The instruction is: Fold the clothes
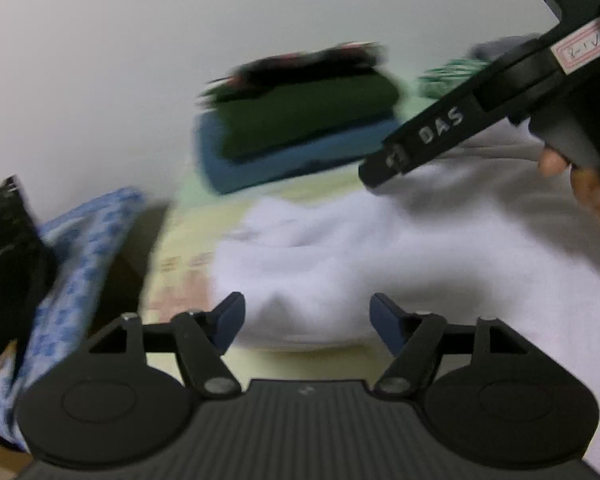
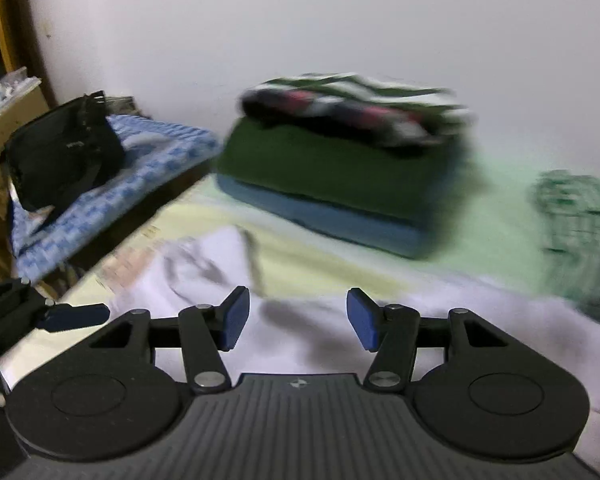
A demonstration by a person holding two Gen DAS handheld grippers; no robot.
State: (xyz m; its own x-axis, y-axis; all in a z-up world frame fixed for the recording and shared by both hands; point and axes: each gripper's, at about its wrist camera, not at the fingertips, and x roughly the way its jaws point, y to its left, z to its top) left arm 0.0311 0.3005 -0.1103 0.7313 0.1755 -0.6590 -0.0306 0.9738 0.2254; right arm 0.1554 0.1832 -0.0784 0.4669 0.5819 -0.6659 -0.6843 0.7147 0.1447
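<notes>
The bed [image 2: 340, 264], under a pale yellow-green sheet, is carrying everything here. A white garment [image 1: 380, 248] is lying across its near part, rumpled and rounded along its near edge, directly ahead of both grippers. Whether it is mid-fold or freshly laid down is not settled by these views: the bunched edge would fit either.

Behind it, toward the white wall, a stack of folded clothes [image 2: 340, 172] is sitting with a blue piece at the bottom, a dark green one on it, and a patterned black, red and white one on top. To its right a green-and-white patterned garment [image 2: 580, 220] is lying loose. A black bag [image 2: 64, 156] is resting on a blue checked cloth [image 2: 112, 208] off the bed's left side.

The left gripper [image 1: 306, 320] is hovering over the white garment's near edge, fingers spread apart and holding nothing. The right gripper [image 2: 298, 318] is likewise standing wide, empty, over the same cloth; from the left view its body is crossing above the garment, held in a hand [image 1: 588, 196].

To handle this well, I judge each gripper should be pinching a single clear edge or corner rather than a bunched ridge, both at matching spots, and keeping the cloth taut between them so that it is laying flat without trapping wrinkles.
</notes>
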